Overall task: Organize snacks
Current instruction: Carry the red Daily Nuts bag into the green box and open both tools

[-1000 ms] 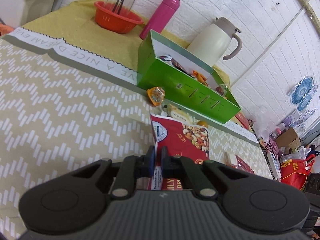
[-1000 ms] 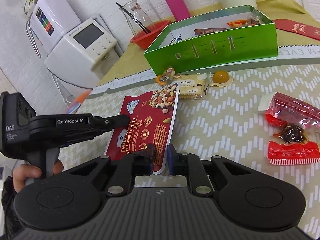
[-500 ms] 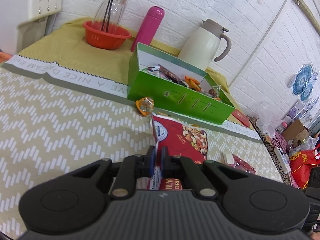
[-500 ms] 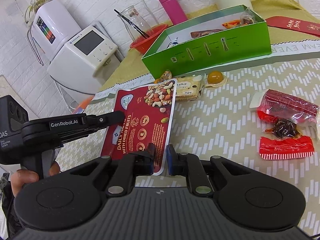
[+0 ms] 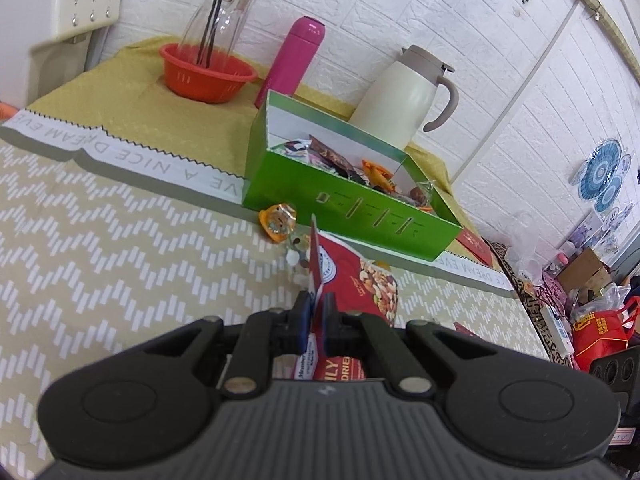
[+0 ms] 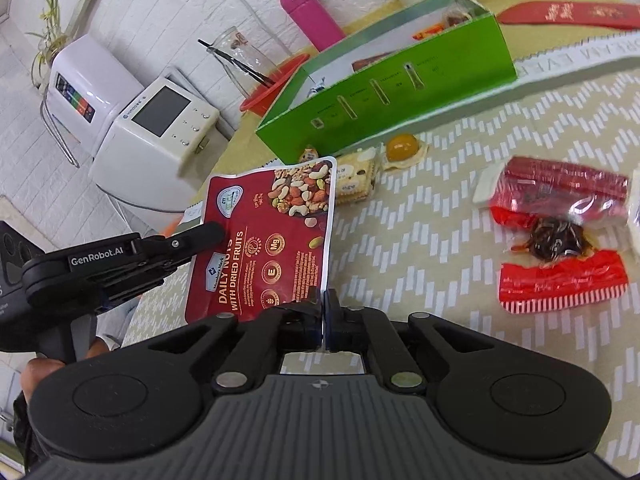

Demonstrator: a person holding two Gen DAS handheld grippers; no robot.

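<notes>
The nut bag's bottom hid behind both grippers. Its long side pointed at the green box. The left gripper and right gripper each pinched an edge.

1. The left tongs were clamped on the edge of a red nut packet, which stood on edge between the pads.
2. Beyond it a green box sat on the table, with wrapped snacks inside.
3. An orange jelly cup lay just beside the box's near corner.
4. Behind the box stood a pink bottle and a cream jug.
5. A red basket held a glass carafe further left.
</notes>
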